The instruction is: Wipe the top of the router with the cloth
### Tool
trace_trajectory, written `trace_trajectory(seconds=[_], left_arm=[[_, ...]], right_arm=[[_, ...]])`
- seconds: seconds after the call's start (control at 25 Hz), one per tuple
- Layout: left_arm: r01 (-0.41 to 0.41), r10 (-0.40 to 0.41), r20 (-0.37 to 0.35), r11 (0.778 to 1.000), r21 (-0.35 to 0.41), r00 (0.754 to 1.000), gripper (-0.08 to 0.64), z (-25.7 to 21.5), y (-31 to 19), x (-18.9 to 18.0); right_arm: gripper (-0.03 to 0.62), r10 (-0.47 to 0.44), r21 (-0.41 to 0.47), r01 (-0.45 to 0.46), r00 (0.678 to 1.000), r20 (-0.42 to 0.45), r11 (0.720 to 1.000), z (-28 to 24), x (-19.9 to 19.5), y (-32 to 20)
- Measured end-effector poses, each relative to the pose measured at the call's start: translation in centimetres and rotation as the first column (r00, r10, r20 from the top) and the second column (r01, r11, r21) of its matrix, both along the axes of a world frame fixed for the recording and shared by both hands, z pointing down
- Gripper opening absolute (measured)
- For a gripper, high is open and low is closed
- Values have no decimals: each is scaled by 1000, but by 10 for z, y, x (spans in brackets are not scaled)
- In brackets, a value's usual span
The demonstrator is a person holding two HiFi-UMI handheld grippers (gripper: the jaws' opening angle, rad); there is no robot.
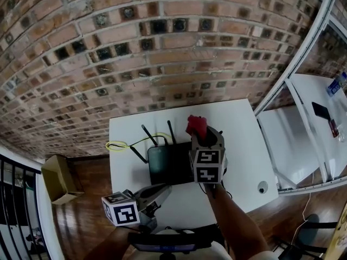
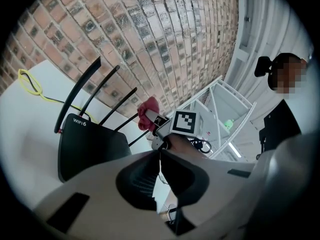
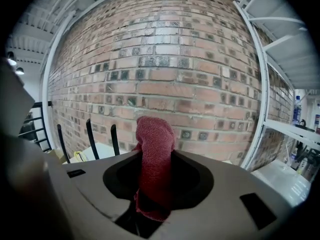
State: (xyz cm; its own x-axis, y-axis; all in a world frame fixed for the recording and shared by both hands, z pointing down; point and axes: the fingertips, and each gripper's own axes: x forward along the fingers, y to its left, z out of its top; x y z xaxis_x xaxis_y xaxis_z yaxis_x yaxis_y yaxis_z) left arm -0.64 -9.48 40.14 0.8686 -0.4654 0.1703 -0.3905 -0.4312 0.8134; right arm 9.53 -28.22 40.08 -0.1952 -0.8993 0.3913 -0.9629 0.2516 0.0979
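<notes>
Right tool [image 3: 156, 186] clamped on the red cloth [image 3: 154, 154], jaws partly apart around the wad, raised clear of the router [image 1: 171, 164]. Router sits mid worktop [image 1: 241, 145], antennas toward the brick wall. Left tool [image 2: 160, 181]: jaws together, empty (hovering near the router's front-left corner).

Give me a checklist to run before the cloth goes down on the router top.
1. Cloth held in right gripper: ok, jaws shut on it.
2. Router top bare: ok where it shows.
3. Cloth clear of antennas: cannot tell.
4. Left gripper steadying router: cannot tell; jaws together, empty, near its front edge.
5. Router flat on table: ok.
</notes>
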Motion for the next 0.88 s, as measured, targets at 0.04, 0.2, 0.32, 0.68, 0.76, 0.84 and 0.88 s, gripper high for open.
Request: trace_trajectory(seconds=[0.04,0.2,0.32,0.68,0.76,0.84,0.88], left_arm=[[-1,1,4,1000,1,1000,32,2,0,0],[2,-2,3,1000,-7,1000,32,4,-2,-2],[3,-3,3,1000,-19,1000,32,4,-4,0],[27,-27,1,999,-30,1000,32,12,-12,-6],[37,-37,0,999,-26,999,32,13,-14,-8],[44,-44,8,998,-39,999,32,15,-15,-10],[47,-46,12,998,-48,999,32,16,-15,-10]], right_arm=[[140,3,-12,-3,1000,-2,1000,5,1,0],[140,15,-59,-15,1000,-6,998,24,5,-1],[140,19,-91,-19,1000,-8,996,36,6,-4],[140,20,-174,-20,1000,-4,984,73,2,-8],[140,25,-190,-24,1000,5,981,80,1,-9],[140,30,-210,-27,999,12,977,90,0,-11],[140,32,-222,-29,999,13,975,97,0,-11]])
